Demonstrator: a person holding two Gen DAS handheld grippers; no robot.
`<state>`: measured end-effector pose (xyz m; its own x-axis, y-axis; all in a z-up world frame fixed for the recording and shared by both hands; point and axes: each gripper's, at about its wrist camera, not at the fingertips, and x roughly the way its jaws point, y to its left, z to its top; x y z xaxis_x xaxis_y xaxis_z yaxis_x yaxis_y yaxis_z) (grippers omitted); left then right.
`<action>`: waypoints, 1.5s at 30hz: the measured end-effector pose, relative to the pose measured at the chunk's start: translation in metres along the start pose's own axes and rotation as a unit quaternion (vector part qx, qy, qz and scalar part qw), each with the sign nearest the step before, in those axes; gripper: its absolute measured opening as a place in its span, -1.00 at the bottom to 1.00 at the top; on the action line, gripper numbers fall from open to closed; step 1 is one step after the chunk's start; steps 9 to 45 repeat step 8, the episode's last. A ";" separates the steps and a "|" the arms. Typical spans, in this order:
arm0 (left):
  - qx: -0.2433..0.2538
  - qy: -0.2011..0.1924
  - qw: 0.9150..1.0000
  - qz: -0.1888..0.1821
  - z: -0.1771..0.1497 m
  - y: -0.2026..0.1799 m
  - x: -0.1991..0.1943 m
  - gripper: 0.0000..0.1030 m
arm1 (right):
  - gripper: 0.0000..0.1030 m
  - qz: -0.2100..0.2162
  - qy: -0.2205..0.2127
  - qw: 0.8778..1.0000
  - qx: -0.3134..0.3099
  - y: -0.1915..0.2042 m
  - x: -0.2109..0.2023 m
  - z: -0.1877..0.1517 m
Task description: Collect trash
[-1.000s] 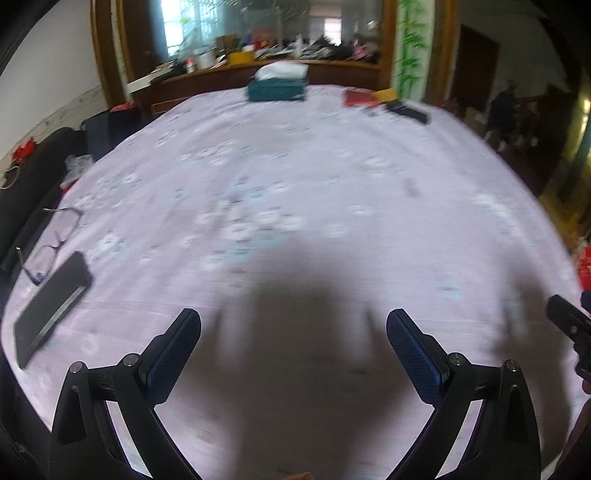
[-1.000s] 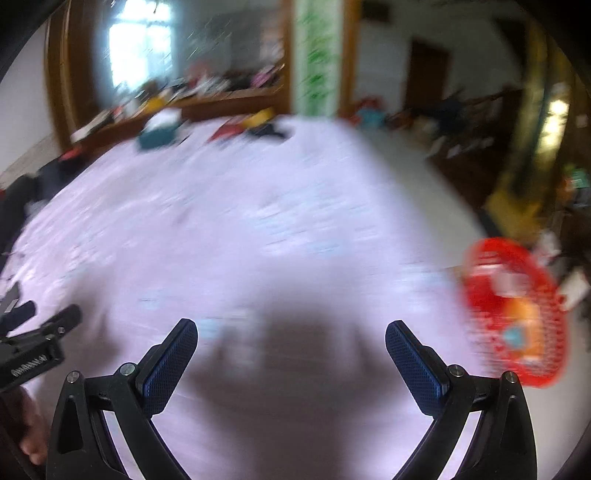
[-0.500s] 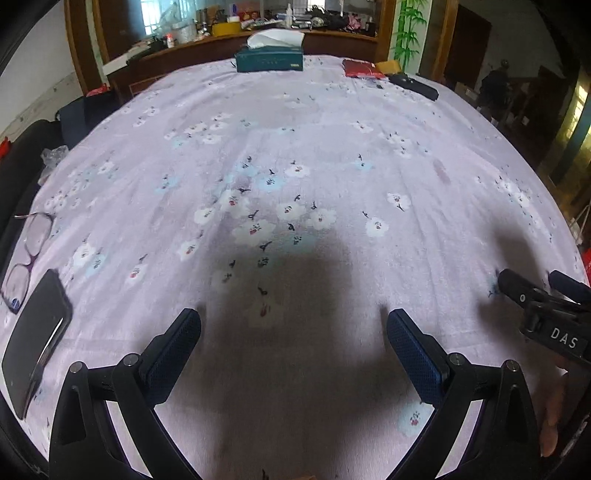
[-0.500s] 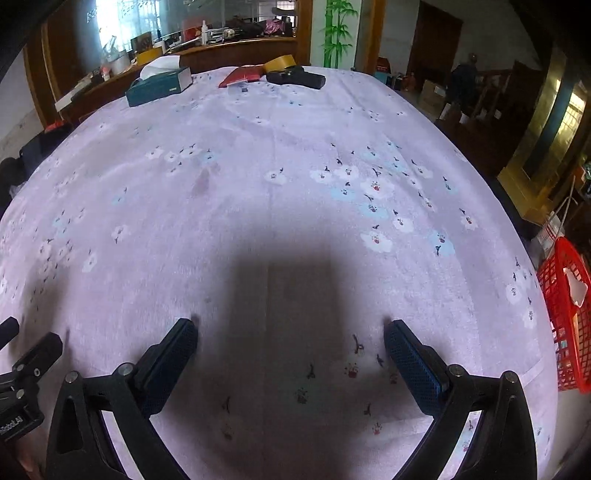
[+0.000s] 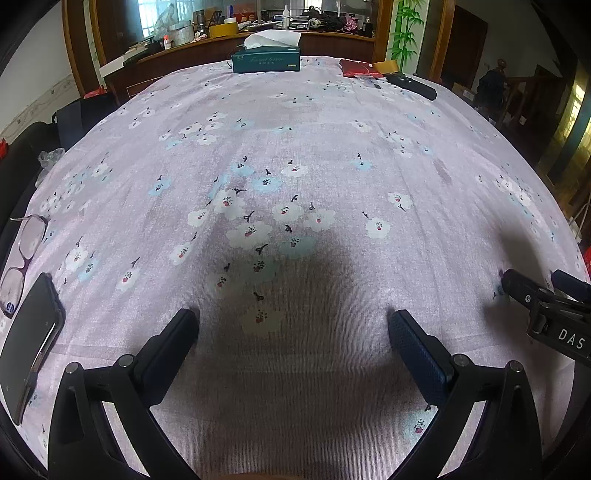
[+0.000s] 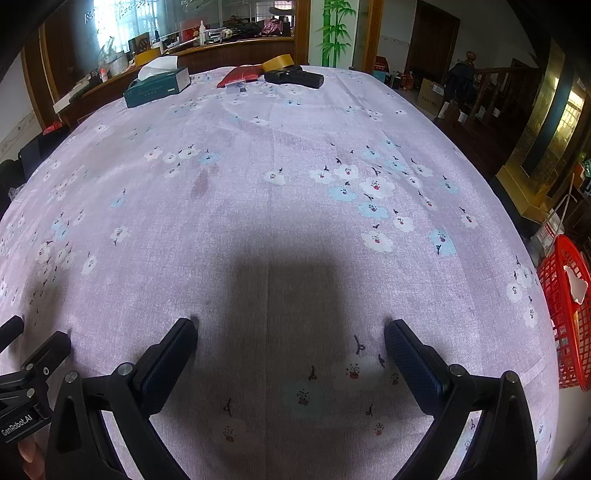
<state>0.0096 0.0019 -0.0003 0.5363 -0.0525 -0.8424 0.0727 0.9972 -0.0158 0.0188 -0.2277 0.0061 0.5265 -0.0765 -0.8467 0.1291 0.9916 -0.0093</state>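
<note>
Both grippers, left and right, are settling wide open and empty over the cloth, the basket now sitting at three o'clock with no trash remaining.

Floral lilac tablecloth, dark wooden counter behind, bright window, bamboo wall decal

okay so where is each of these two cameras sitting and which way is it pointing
Left wrist view: on the left hand-held gripper, low over the near table edge, facing across it; open fingers, glasses and phone at left.
Right wrist view: on the right hand-held gripper, facing likewise; open fingers, red basket off the right edge.
Shared: tissue box at the far end; each view catches the other gripper.
</note>
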 end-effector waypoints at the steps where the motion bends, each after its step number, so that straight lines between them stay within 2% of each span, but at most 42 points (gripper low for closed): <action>1: 0.000 0.000 1.000 0.000 0.000 0.000 0.000 1.00 | 1.00 0.000 0.000 1.000 0.000 0.000 0.000 0.000; 45: 0.000 0.000 1.000 -0.001 0.000 0.000 0.000 1.00 | 1.00 0.000 0.000 1.000 0.000 0.000 0.000 0.000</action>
